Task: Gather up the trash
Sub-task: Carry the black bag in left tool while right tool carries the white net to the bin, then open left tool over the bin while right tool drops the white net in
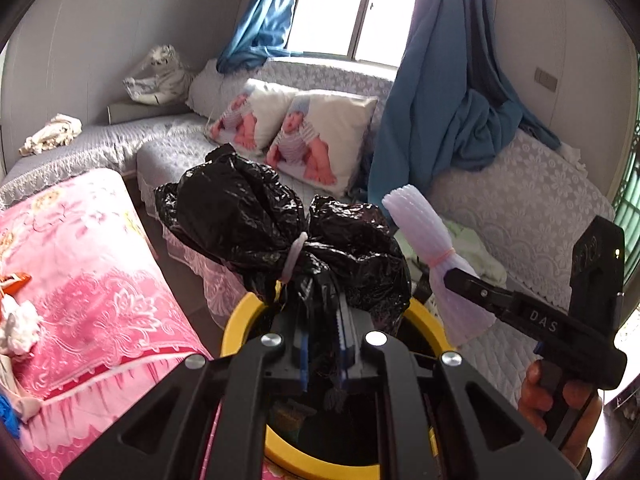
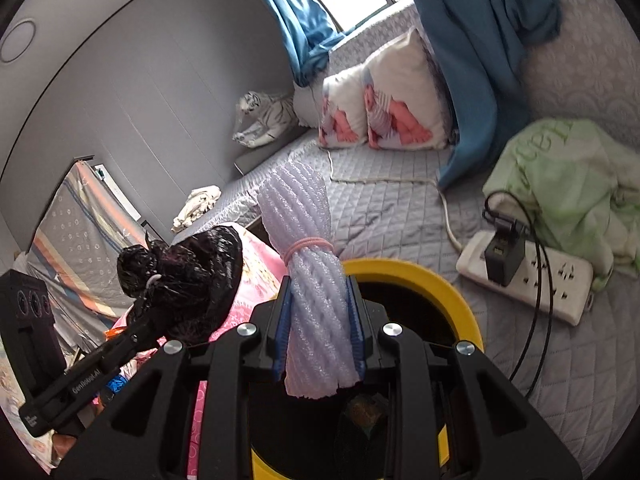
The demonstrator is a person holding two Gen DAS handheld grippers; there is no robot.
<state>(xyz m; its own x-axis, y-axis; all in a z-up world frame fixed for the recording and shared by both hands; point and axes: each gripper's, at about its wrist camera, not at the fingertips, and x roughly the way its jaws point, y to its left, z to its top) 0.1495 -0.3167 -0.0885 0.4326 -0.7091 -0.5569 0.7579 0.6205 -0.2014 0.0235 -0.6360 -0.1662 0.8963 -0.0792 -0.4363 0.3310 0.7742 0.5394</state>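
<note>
Left claw (image 1: 322, 344): your jaws are clamped on the tied black bag (image 1: 280, 236), held above the yellow bin (image 1: 236, 320).
Right claw (image 2: 320, 336): pinches the banded white foam roll (image 2: 308, 264) over the same bin's rim.
Bin contents: dark, probably some scraps.

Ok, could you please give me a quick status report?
Left tongs shut on black bag. Right tongs shut on foam roll. Both over yellow bin. Nothing blocking.
</note>
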